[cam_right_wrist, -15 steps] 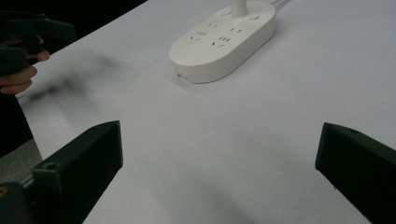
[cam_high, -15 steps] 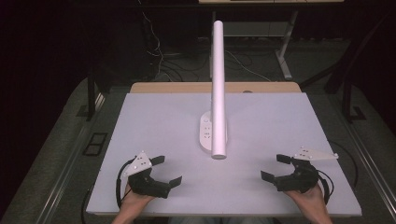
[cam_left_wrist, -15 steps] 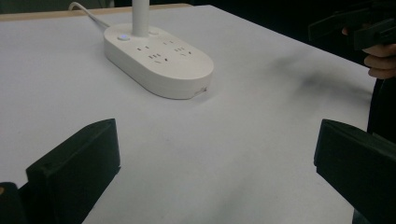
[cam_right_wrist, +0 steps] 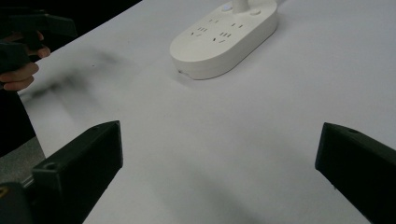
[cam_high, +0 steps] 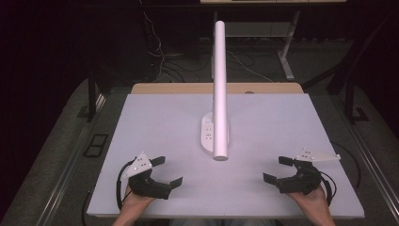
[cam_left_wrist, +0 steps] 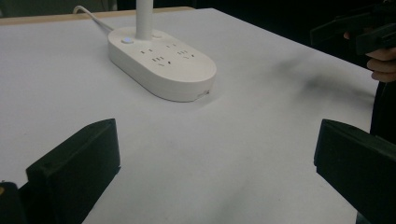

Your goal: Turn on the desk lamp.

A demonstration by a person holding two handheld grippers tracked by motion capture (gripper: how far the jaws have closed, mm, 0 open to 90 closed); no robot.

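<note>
A white lamp stands mid-table: its oval base [cam_high: 214,133] carries sockets and a button, and its long white tube head [cam_high: 219,89] reaches toward the near side. My left gripper [cam_high: 167,172] rests at the near left of the white table [cam_high: 155,122], jaws wide open and empty. My right gripper [cam_high: 277,168] rests at the near right, also wide open with nothing between its jaws. Both point inward toward the lamp base [cam_left_wrist: 161,63], which lies well ahead of the left gripper [cam_left_wrist: 215,172]. The same base [cam_right_wrist: 224,39] sits beyond the right gripper [cam_right_wrist: 219,172].
A wooden strip [cam_high: 188,88] runs along the table's far edge. Cables [cam_high: 160,56] and dark stand legs [cam_high: 287,61] lie on the floor beyond. The other hand and its gripper [cam_left_wrist: 369,37] appear at the right edge of the left gripper view.
</note>
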